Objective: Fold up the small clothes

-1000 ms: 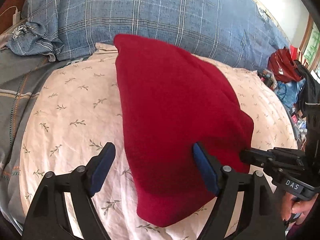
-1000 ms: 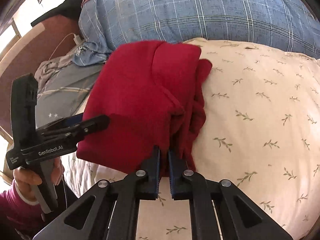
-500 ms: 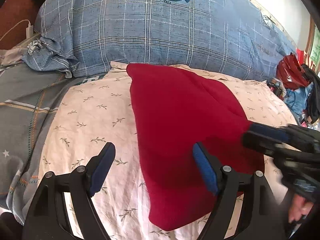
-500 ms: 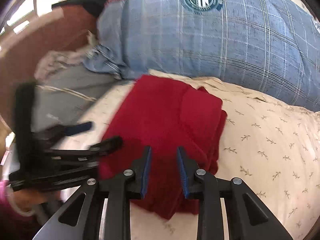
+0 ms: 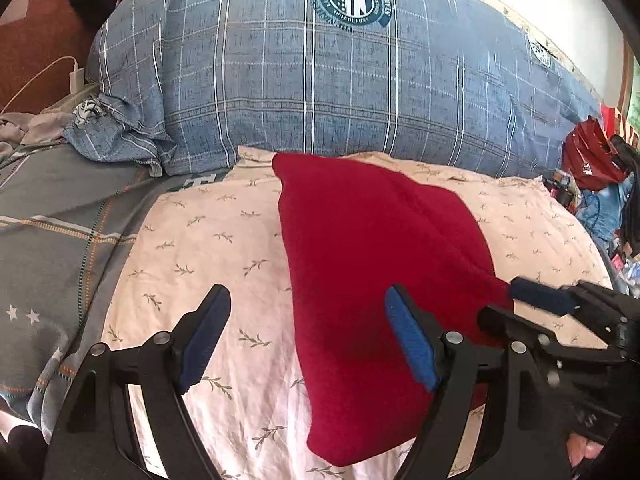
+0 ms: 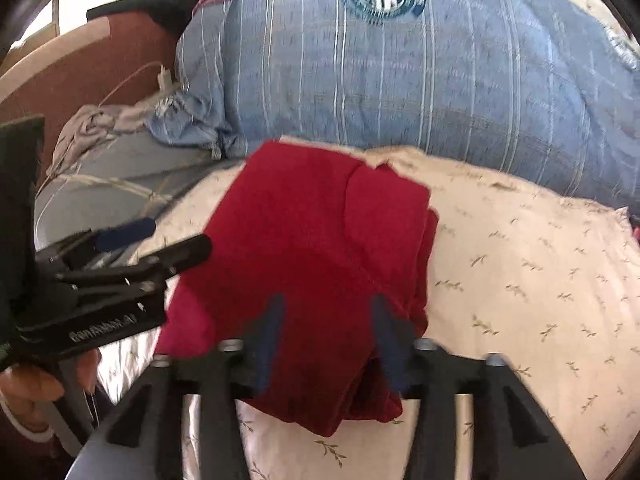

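Left wrist view: sharp, showing the smooth folded side of the red garment (image 5: pixel 372 264) and clutter at the far right edge, including a red bag (image 5: pixel 592 156); also catching the right gripper (image 5: pixel 520 308) side-on at the garment's right edge. Right wrist view: blurred, showing instead the garment's layered open edges along its right side, a raised fold line running across the top layer, and the left gripper (image 6: pixel 160 240) at the left with a hand (image 6: pixel 36 384) gripping its handle. Red garment lying folded into a compact, roughly rectangular bundle on the cream leaf-print pillow (image 5: pixel 208 248), narrow end pointing toward the cameras, resting free of both grippers. Left gripper (image 5: pixel 308 340) hovering with jaws standing wide, one finger over bare pillow, the other over the red cloth, nothing clamped. Right gripper (image 6: pixel 326 336) with jaws having just been opening, now standing parted over the near end of the garment, pads pressing on nothing. Pillow lying on a bed against a large blue plaid pillow (image 5: pixel 340 92) bearing a round crest; grey bedding (image 5: pixel 52 232) with stripes and stars spreading to the left; white charger and cable (image 5: pixel 74 78) sitting by a brown headboard (image 5: pixel 36 48) at the upper left.
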Tool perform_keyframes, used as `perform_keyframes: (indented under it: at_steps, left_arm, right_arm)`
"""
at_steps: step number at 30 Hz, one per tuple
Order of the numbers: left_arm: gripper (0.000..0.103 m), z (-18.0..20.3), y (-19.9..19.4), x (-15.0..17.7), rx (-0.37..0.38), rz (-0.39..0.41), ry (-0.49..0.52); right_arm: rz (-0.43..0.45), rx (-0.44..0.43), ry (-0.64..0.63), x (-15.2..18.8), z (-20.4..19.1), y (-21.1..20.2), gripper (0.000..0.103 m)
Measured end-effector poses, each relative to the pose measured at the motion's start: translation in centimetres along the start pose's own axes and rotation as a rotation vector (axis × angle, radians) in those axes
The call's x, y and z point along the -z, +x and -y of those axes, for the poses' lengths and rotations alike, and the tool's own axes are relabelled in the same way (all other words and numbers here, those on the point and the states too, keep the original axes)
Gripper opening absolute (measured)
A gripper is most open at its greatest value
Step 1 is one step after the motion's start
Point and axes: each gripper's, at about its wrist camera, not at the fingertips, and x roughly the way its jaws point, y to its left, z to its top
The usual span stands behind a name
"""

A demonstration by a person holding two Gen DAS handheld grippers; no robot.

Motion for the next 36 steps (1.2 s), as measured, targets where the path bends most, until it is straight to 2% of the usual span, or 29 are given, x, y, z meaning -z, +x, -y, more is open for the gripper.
perform_keyframes:
  at_steps: [1,4,6,19,36]
  left_arm:
    - [0.080,0.1,-0.2,-0.1,-0.001,0.007,0.000]
    - [0.080,0.2,-0.6,-0.4,-0.001,0.013,0.002]
    - [0.080,0.2,-0.8,-0.5,-0.001,0.015,-0.002]
    - [0.080,-0.5,-1.6,-0.6,-0.012,0.053,-0.019]
    - [0.080,-0.8,-1.2,-0.5,-0.033,0.041,-0.031]
  right_arm:
    - [0.021,0.020,-0.002,-0.2,-0.3,-0.5,0.068]
    - [0.061,0.052,0.000,-0.8,-0.6,-1.4,0.073]
    - [0.058,0.062,0.008,-1.2,-0.7,-1.4,0.076]
    - [0.012,0.085,0.077,-1.2,0.0,0.1,0.078]
    - [-0.014,0.098,0.091,-1.1,0.5,0.9,0.079]
